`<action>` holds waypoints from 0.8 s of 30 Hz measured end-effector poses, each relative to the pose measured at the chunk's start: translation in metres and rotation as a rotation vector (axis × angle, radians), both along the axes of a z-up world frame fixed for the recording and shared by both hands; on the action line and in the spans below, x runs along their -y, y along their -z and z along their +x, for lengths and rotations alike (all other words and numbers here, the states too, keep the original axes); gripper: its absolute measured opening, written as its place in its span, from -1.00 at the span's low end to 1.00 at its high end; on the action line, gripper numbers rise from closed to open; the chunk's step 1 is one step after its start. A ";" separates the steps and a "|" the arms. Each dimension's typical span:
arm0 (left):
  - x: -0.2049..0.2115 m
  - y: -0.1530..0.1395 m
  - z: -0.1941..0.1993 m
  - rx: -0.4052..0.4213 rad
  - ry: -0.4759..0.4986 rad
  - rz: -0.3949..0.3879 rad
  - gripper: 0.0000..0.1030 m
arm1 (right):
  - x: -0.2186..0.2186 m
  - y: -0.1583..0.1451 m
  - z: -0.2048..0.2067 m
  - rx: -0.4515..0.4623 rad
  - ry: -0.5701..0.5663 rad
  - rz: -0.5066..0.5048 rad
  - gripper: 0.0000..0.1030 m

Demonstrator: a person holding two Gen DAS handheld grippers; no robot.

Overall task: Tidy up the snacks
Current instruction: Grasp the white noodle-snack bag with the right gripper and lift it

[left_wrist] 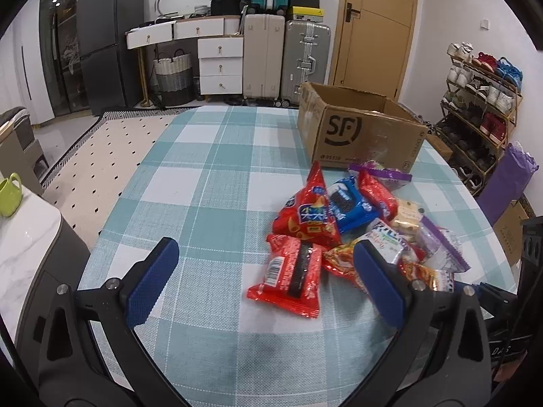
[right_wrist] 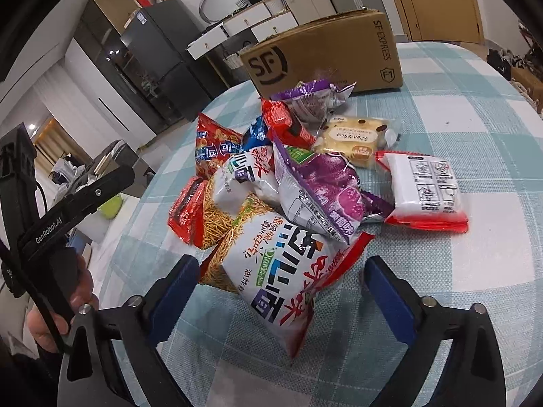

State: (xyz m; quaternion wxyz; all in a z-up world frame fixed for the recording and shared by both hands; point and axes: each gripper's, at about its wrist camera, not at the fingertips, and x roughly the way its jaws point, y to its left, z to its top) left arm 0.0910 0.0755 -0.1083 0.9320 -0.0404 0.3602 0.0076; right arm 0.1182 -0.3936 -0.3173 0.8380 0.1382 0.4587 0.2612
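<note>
A pile of snack packets lies on the checked tablecloth [left_wrist: 210, 183] in front of an open SF cardboard box [left_wrist: 359, 129], which also shows in the right wrist view [right_wrist: 325, 51]. My left gripper [left_wrist: 264, 254] is open above the cloth; a red cookie packet [left_wrist: 288, 274] lies between its fingers. My right gripper [right_wrist: 281, 271] is open, and a white and red noodle snack bag [right_wrist: 288, 278] lies between its fingers. A purple bag [right_wrist: 322, 186], a cake packet [right_wrist: 353, 135] and a white and red packet [right_wrist: 427, 190] lie beyond it.
A red triangular chip bag [left_wrist: 309, 210] and a blue cookie packet [left_wrist: 349, 203] sit mid-pile. A green mug [left_wrist: 8, 195] stands on a marble counter at left. Suitcases [left_wrist: 285, 57], drawers and a shoe rack [left_wrist: 482, 108] stand behind the table.
</note>
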 end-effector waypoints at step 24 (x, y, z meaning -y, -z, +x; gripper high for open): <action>-0.013 0.016 -0.012 -0.075 -0.015 -0.020 0.99 | -0.004 -0.009 -0.018 0.045 -0.052 0.023 0.19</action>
